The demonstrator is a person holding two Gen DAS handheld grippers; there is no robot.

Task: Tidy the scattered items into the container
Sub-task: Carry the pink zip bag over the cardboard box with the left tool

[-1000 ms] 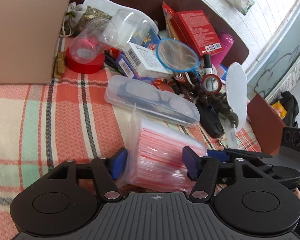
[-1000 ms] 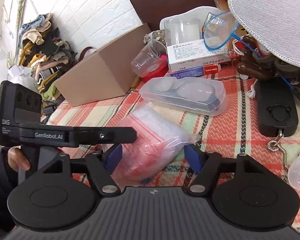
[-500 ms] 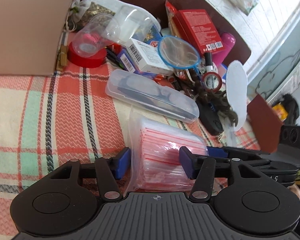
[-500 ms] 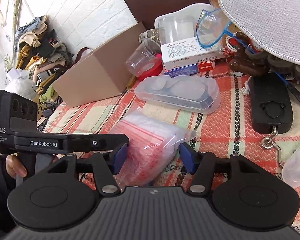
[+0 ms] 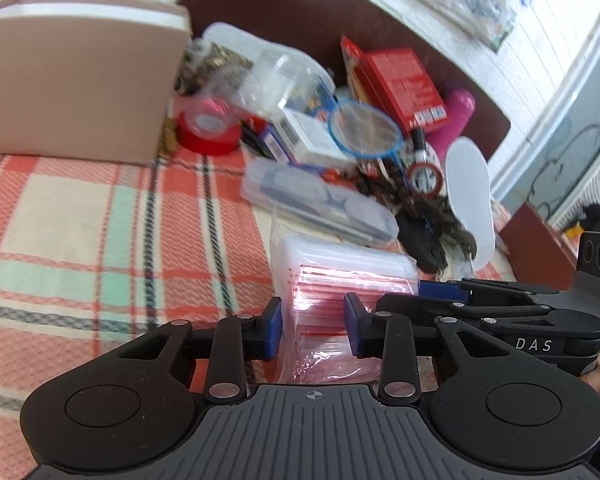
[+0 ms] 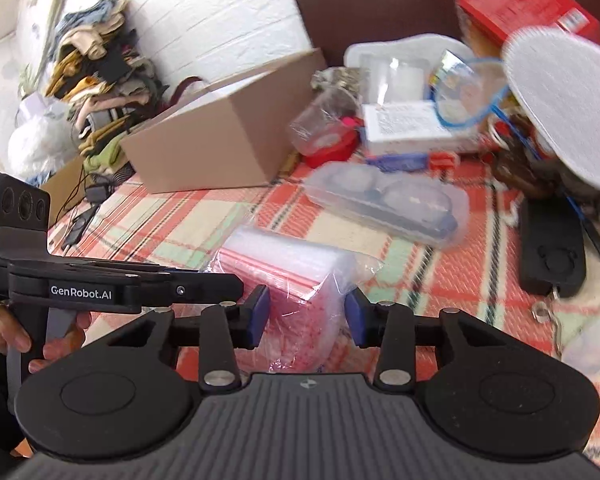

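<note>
Plaid-cloth counter (image 5: 100, 216), clutter upper right | cardboard box (image 5: 72, 80) upper left, open, likely the container | zip-bag pack (image 5: 332, 280) lower centre, lying flat | left hand-held gripper (image 5: 312, 330) narrowed, pads touching pack | right hand-held gripper (image 6: 302, 316) straddling it, gaps visible.

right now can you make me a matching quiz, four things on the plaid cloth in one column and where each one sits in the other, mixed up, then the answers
Things:
1. pack of zip bags
2. cardboard box
3. clear glasses case
4. red tape roll

Places:
A. far left of the plaid cloth, open side up
B. between the fingers of both the left gripper and the right gripper
C. just right of the box, under a tipped clear cup
D. just beyond the zip bags, in front of the white carton

Pairs: 1-B, 2-A, 3-D, 4-C
</note>
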